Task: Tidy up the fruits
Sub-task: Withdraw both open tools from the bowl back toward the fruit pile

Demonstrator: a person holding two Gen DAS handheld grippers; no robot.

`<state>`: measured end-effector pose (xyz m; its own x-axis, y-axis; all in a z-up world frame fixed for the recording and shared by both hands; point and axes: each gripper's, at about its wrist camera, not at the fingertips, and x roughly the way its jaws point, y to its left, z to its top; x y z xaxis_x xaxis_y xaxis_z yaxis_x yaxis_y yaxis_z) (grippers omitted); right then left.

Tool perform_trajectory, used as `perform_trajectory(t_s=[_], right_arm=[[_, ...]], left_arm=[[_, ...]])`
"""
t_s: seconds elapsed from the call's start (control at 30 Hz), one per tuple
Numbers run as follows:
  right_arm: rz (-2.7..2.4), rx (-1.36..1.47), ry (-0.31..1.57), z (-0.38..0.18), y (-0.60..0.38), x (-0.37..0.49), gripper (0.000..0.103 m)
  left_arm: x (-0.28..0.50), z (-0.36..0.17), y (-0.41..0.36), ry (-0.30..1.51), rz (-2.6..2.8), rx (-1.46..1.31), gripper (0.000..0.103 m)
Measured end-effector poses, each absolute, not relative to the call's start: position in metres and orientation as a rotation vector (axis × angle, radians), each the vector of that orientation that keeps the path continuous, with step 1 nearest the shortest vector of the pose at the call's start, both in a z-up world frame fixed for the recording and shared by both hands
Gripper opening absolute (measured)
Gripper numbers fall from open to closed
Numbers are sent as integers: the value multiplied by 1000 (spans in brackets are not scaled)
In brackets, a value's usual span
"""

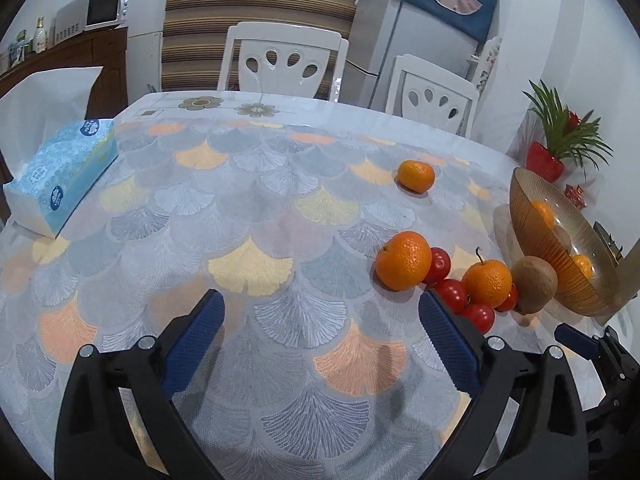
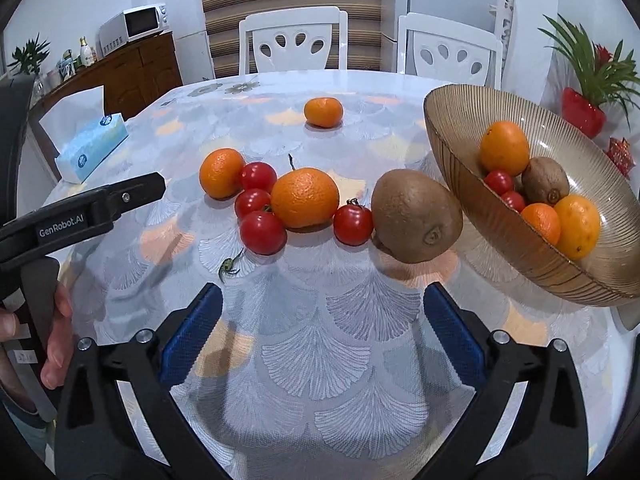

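Loose fruit lies on the patterned tablecloth: a kiwi [image 2: 416, 216], a stemmed orange [image 2: 306, 197], a second orange [image 2: 221, 173], several cherry tomatoes [image 2: 262, 232] and a far mandarin [image 2: 323, 112]. A ribbed amber glass bowl [image 2: 452, 128] on the right holds oranges, a kiwi and tomatoes. My right gripper [image 2: 322, 320] is open above bare cloth, short of the kiwi. My left gripper [image 1: 320, 324] is open too, with the cluster of fruit [image 1: 404, 260] just beyond its right finger. The same bowl [image 1: 524, 216] sits at the right edge of the left wrist view.
A blue tissue box [image 1: 60, 176] stands at the table's left side. Two white chairs [image 1: 280, 60] are pushed in at the far edge. A red-potted plant [image 2: 584, 112] stands behind the bowl. A green tomato stem [image 2: 228, 266] lies on the cloth. A hand [image 2: 56, 332] holds the left gripper's handle.
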<state>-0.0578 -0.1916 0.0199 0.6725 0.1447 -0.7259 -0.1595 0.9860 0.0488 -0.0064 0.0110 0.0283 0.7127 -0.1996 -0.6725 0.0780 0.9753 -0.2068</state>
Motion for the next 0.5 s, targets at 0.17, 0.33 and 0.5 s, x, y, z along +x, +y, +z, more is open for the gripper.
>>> perform_trajectory(t_s=[0.17,0.33,0.5], right_arm=[[176,9,832,20,-196,-55,100],[186,64,846,20,-205,-52,100],[197,126,853,21,-216,-51,100]], left_arm=[[-6,28,15,762,-152,-187,97],[-7,28,16,756,-154,-189,97],[-7,30,15,746,-152,-174,96]])
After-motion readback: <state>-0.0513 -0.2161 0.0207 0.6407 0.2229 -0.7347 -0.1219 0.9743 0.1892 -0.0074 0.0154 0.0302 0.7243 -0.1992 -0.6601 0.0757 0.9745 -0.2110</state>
